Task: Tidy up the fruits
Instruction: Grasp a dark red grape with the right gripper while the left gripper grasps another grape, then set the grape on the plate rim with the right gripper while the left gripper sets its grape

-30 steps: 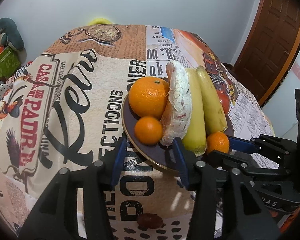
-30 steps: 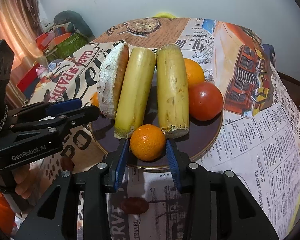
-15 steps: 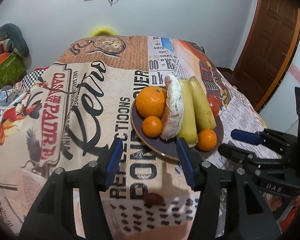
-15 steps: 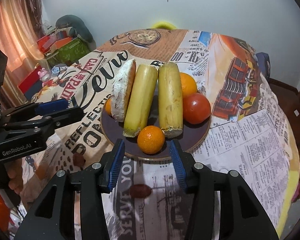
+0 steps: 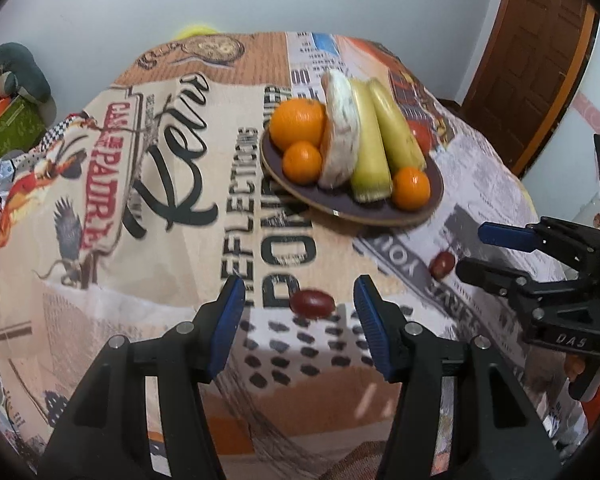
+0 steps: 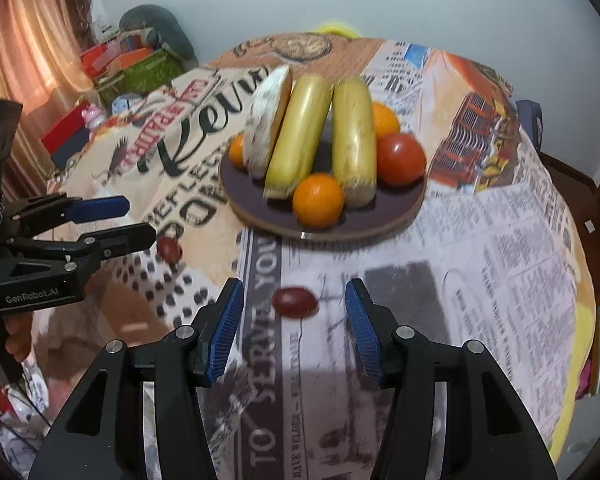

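Both views are smeared by motion, so the print on the cloth (image 6: 500, 240) and the skin of the fruit are hard to read. From the right wrist, the big orange (image 6: 385, 119) is mostly hidden behind a banana, and a small orange (image 6: 236, 151) at the left shows only as a sliver. From the left wrist the tomato (image 5: 420, 134) peeks out behind the bananas. Whether the dark red things on the cloth are grapes or dates cannot be told.

The fruit sits on a round dark plate (image 6: 396, 212) with a pale rim, toward the far middle of the counter (image 5: 172, 312): two stubby yellow-green bananas (image 6: 300, 140) side by side, a wedge (image 6: 266, 128) with a white powdery skin and orange flesh leaning on them, a glossy red tomato, one large orange and two small ones; the nearer small orange (image 6: 318, 200) lies at the plate's front.

Two small, smooth, oval dark red fruits lie on the cloth, off the plate. One (image 5: 312, 302) lies ahead of the left tongs (image 5: 298, 300), in line with their gap, untouched by the ribbed blue pads. The other (image 6: 294, 302) lies likewise ahead of the right tongs (image 6: 294, 304). Both tongs stand partly apart, gripping nothing; the right pair has just been widening, the left pair widened a moment sooner.
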Motion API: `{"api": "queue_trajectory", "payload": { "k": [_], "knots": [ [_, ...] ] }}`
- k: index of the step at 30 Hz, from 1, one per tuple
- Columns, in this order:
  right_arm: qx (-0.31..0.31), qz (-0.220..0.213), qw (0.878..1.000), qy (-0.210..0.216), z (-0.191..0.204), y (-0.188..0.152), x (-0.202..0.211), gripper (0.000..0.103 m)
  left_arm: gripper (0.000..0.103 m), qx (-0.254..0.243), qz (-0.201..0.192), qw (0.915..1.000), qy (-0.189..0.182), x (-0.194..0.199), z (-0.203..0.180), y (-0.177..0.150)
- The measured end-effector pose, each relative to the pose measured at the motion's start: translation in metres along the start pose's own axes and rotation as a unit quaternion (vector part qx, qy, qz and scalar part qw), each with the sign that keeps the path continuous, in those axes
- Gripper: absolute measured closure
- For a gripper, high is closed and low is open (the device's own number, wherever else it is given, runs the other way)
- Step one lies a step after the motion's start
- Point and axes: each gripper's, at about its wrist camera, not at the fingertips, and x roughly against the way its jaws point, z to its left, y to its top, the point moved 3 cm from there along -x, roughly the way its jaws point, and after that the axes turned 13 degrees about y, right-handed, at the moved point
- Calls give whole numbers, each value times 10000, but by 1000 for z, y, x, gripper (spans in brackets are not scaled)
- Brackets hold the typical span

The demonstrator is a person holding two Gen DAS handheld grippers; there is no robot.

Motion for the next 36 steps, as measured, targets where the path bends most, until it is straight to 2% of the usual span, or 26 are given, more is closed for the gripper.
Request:
{"api": "queue_trajectory", "payload": {
  "k": [5,8,13,18,28,36],
  "knots": [
    [-72,146,9999,52,-2,-7,-13,54,47,26,216,9995,-215,-11,-3,-11],
    [-119,209,9997,78,-4,-9,-19,54,48,29,265,9994,-204,-18,-3,-14],
    [-133,200,9996,114,-7,-11,-23,64,69,53,336,9989,-321,-28,-4,-16],
    [-129,147,9997,137,-8,-10,-22,75,74,25,280,9990,-339,-31,-6,-16],
    [-150,-39,9997,176,-7,-5,-10,76,75,61,172,9995,-244,-21,-4,-9],
    [-207,-352,9991,61,-18,8,11,76,75,43,-262,9994,-224,4,-13,17]
  ]
}}
